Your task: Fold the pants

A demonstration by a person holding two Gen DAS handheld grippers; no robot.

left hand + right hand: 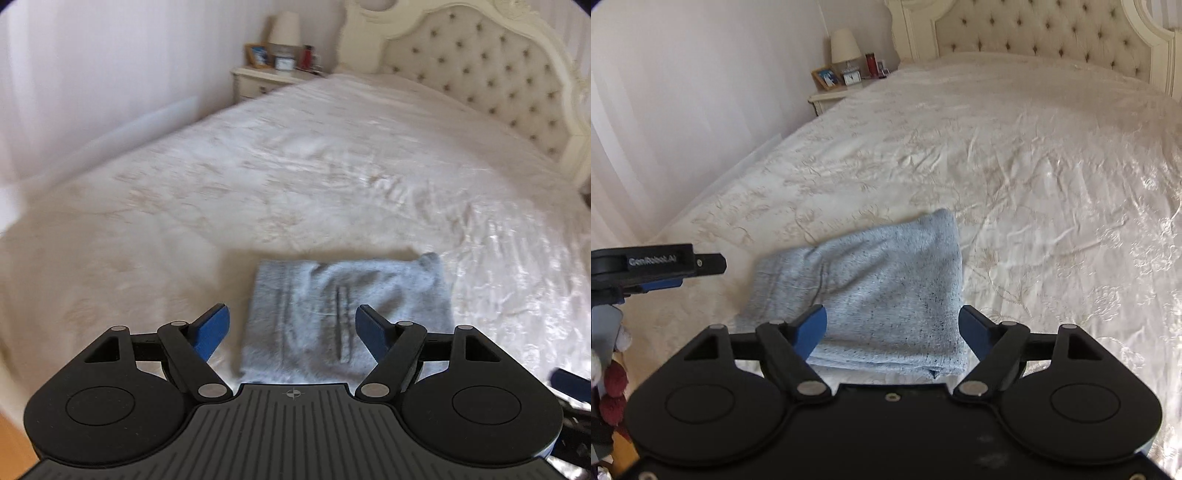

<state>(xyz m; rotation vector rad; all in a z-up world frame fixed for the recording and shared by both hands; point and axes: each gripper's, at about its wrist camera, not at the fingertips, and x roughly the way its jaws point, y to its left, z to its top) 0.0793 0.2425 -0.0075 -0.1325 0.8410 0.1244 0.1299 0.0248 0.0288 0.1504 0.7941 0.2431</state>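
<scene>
A: Where are the pants?

B: The pale blue-grey pants [345,314] lie folded into a compact rectangle on the cream bedspread [295,177], near the foot of the bed. From the right wrist view the bundle [871,288] sits flat, with the layered folded edges facing the camera.

A: And the grippers?

B: The left gripper [291,328] hangs above the near part of the bundle with its blue pads spread wide and nothing between them. The right gripper [893,332] is the same: jaws wide apart, empty, over the near edge of the pants. Neither touches the cloth.

A: Can each see the other?

B: The right wrist view catches the left gripper [665,269] from the side at its left edge, clear of the fabric.

A: Anything else around?

B: A tufted headboard [480,62] at the far end, and a nightstand [831,98] with a lamp [844,46], a framed picture [826,77], a small clock [852,78] and a red bottle [871,64].
</scene>
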